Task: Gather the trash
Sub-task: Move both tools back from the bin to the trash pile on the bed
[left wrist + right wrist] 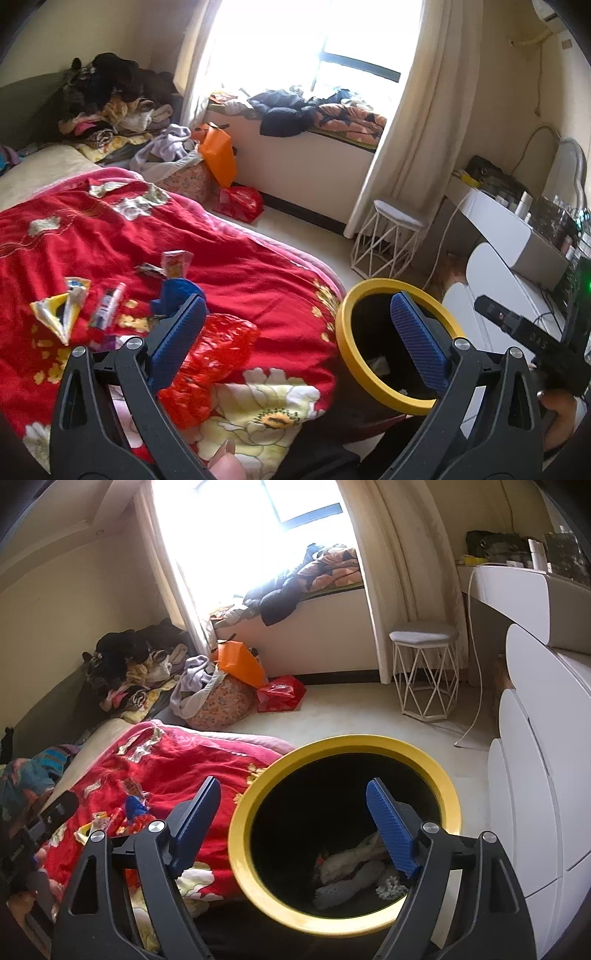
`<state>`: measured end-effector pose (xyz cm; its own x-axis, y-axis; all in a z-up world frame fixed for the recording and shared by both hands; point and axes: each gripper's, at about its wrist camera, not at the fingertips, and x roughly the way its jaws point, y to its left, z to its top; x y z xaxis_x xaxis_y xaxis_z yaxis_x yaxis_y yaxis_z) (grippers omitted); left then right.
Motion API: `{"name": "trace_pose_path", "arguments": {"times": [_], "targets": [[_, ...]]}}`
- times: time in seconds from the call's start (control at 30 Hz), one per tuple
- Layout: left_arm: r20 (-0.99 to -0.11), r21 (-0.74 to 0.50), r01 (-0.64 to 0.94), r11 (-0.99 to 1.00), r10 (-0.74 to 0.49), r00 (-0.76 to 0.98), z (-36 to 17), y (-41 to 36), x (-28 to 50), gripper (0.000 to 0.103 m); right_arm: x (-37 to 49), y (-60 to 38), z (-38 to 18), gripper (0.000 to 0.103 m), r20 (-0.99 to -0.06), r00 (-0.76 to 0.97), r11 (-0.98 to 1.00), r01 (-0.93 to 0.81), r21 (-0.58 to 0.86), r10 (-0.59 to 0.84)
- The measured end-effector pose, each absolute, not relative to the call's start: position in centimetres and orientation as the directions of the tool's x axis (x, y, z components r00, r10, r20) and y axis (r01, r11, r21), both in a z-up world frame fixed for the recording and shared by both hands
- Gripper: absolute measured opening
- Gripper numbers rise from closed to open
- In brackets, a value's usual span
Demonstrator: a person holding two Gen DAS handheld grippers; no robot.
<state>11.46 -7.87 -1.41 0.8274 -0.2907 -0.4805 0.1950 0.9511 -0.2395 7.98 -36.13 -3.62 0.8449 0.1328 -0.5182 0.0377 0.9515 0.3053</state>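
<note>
A black bin with a yellow rim [345, 343] [347, 746] stands beside the bed and holds white crumpled trash [351, 871]. On the red floral blanket [240, 266] lie wrappers: a yellow-silver packet [59, 314], a small tube wrapper [107, 308], a red carton [177, 263], a blue piece [177, 295] and a red plastic bag [218, 354]. My left gripper [301, 325] is open and empty over the bed's edge. My right gripper [293, 808] is open and empty above the bin's mouth.
A white wire stool [424, 672] stands by the curtain. A white dresser [535, 775] is at the right. Orange [240, 662] and red bags [280, 694] and a floral sack [221, 705] sit on the floor. Clothes are piled at the bed's head [107, 96].
</note>
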Motion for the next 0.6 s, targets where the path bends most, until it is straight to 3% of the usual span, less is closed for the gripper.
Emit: {"name": "trace_pose_path", "arguments": {"times": [0.6], "targets": [[-0.454, -0.234, 0.066, 0.970, -0.169, 0.875, -0.8, -1.2, 10.8, 0.092, 8.1, -25.5, -2.3, 0.084, -0.510, 0.814, 0.955, -0.174, 0.242, 0.278]]}}
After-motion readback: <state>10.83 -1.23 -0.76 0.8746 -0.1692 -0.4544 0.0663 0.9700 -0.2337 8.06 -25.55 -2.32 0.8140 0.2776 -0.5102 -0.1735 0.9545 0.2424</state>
